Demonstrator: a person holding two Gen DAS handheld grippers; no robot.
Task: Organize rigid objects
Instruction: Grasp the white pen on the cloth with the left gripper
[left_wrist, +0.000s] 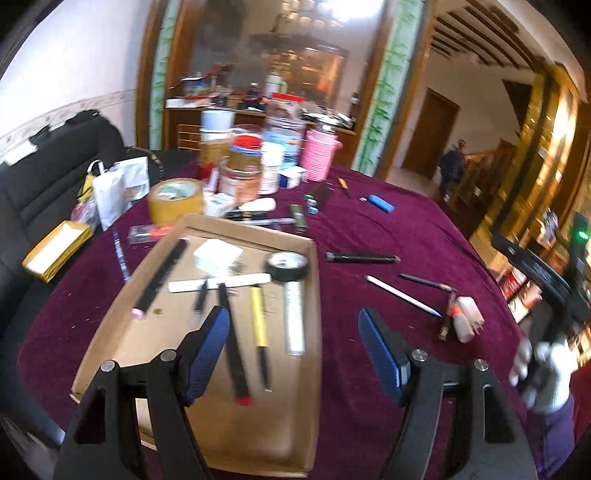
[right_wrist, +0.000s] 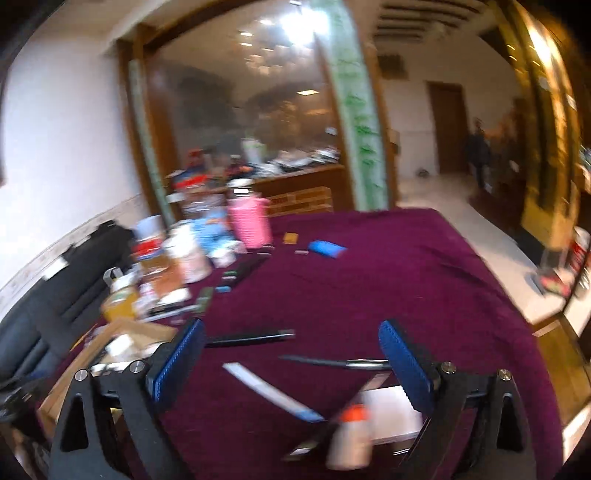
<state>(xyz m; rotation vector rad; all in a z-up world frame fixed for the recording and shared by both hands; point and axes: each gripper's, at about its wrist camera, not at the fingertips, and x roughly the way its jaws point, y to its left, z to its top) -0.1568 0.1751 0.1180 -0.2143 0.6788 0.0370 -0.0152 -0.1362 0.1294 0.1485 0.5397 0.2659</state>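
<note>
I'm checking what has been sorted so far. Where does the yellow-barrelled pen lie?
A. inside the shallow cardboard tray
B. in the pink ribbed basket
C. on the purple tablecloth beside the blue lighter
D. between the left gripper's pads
A: the yellow-barrelled pen lies flat on the floor of the shallow cardboard tray, beside a white tube.

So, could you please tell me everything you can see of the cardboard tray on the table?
The cardboard tray is a shallow, open, brown box with low raised walls, lying flat on the purple tablecloth at the table's left side. Inside lie a black comb, a white block, a roll of black tape, a yellow pen, a white tube and dark pens. A roll of tan tape stands just beyond its far wall.
</note>
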